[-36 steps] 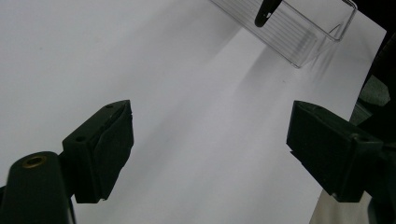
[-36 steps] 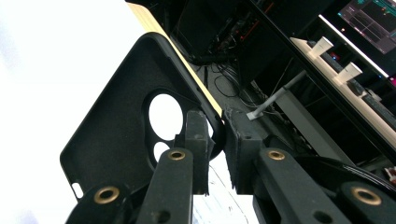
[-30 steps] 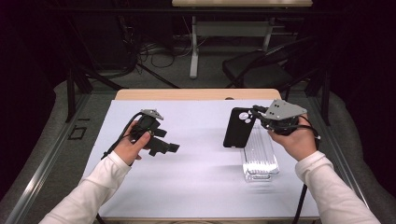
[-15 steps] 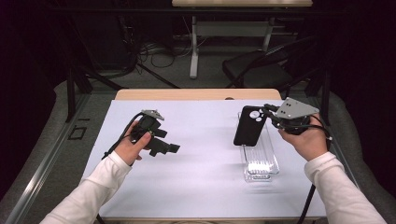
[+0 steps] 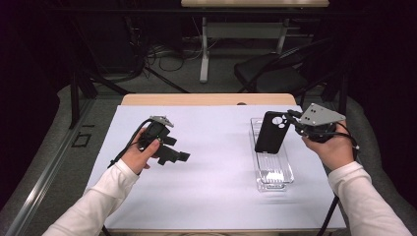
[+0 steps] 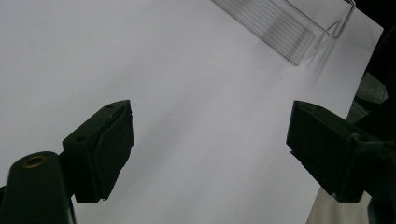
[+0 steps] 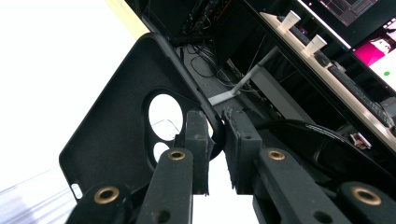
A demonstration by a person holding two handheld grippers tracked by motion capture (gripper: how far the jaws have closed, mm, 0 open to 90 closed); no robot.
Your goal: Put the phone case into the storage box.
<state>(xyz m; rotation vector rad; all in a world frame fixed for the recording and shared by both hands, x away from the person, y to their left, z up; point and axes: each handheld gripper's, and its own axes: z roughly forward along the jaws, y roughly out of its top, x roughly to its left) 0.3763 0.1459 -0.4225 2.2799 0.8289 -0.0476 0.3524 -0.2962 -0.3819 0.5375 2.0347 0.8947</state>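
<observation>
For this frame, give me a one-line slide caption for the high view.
Right hand-held gripper holds a black phone case above the clear tray; left hand-held gripper rests open.

My left gripper (image 5: 169,150) sits low over the left half of the desk (image 5: 216,187), nothing between its jaws. Tray (image 5: 275,173) lies on the right half, long axis running away from me. My right gripper (image 5: 295,120) is right of the tray's far end, clamped on the phone case (image 5: 269,132), which hangs upright over that end, clear of the desk.
</observation>
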